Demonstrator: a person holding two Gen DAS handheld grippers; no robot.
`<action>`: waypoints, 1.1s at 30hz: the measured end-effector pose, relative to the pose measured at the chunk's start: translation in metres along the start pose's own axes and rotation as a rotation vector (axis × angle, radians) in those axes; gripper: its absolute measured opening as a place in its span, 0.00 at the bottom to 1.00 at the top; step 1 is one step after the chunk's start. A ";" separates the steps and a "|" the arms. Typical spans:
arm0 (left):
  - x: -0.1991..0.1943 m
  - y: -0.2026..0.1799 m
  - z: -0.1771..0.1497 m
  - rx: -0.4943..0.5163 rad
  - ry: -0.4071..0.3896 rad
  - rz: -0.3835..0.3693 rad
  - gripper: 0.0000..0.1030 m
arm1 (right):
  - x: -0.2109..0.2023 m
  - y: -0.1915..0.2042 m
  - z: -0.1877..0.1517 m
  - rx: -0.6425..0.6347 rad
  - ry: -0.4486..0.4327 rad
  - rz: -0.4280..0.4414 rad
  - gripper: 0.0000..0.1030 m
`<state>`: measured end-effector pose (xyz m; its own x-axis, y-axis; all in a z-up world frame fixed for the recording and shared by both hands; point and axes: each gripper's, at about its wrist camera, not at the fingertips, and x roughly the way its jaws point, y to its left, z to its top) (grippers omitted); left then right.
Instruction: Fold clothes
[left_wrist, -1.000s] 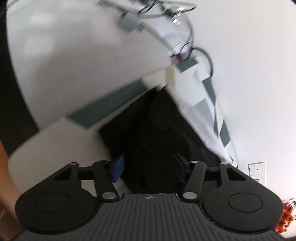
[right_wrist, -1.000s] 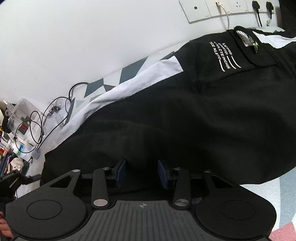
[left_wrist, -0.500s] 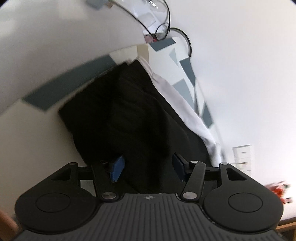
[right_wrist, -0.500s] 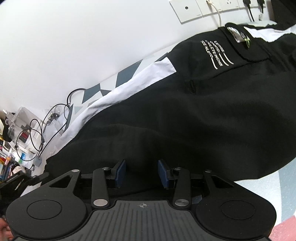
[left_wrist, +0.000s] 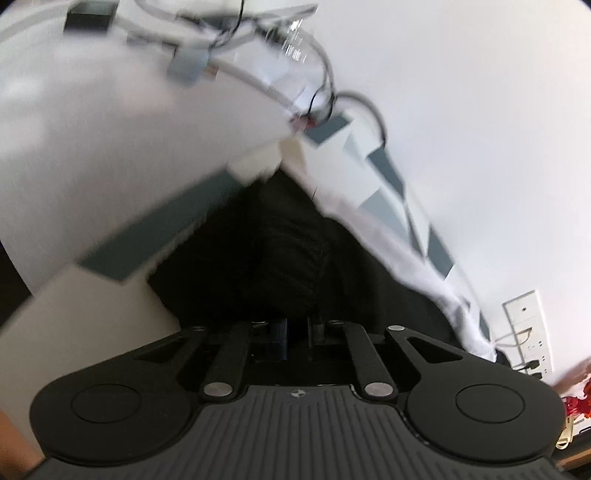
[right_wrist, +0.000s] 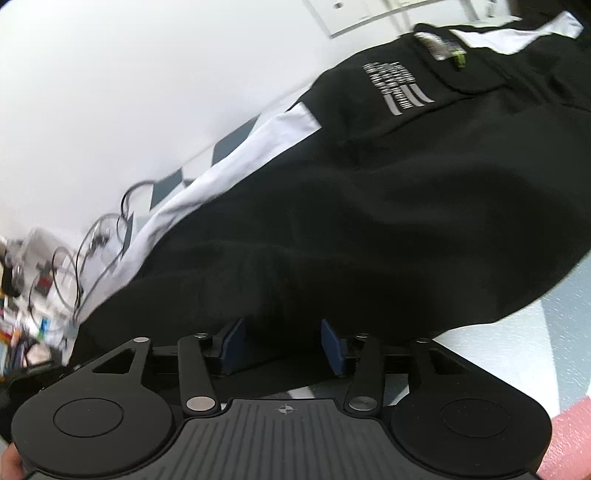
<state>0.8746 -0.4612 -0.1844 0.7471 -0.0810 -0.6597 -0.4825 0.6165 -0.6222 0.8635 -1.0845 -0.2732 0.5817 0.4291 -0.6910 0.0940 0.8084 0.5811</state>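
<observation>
A black garment (right_wrist: 369, 206) with a white side stripe (right_wrist: 221, 173) and white printed lettering (right_wrist: 399, 85) lies spread along the wall side of the table. In the left wrist view its dark end (left_wrist: 288, 251) runs down into my left gripper (left_wrist: 297, 330), whose jaws are shut on the cloth. My right gripper (right_wrist: 282, 345) sits at the garment's near edge. Its jaws are opening, and the blue pads (right_wrist: 232, 343) stand apart with black fabric lying between them, not pressed.
The table cover (left_wrist: 384, 166) is white with grey geometric patches. Tangled cables (right_wrist: 74, 258) and a clear box (right_wrist: 37, 243) crowd the far left end. Wall sockets (left_wrist: 524, 325) sit behind the garment. A pink patch (right_wrist: 569, 424) shows at the near right.
The left jaws have gone from wide apart to shut on the black cloth. The right jaws have spread wider. Both views have rolled a little.
</observation>
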 end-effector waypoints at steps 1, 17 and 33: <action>-0.011 -0.001 0.006 -0.001 -0.034 -0.014 0.08 | -0.001 -0.007 0.000 0.048 -0.009 0.018 0.44; -0.010 0.032 0.015 -0.106 0.021 0.055 0.08 | 0.001 -0.055 -0.010 0.444 -0.010 0.012 0.40; -0.040 -0.019 0.042 -0.056 -0.113 0.010 0.08 | -0.011 -0.096 -0.023 0.747 -0.064 0.094 0.35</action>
<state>0.8733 -0.4369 -0.1288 0.7875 0.0159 -0.6161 -0.5125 0.5721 -0.6404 0.8291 -1.1578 -0.3311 0.6578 0.4399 -0.6113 0.5514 0.2716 0.7888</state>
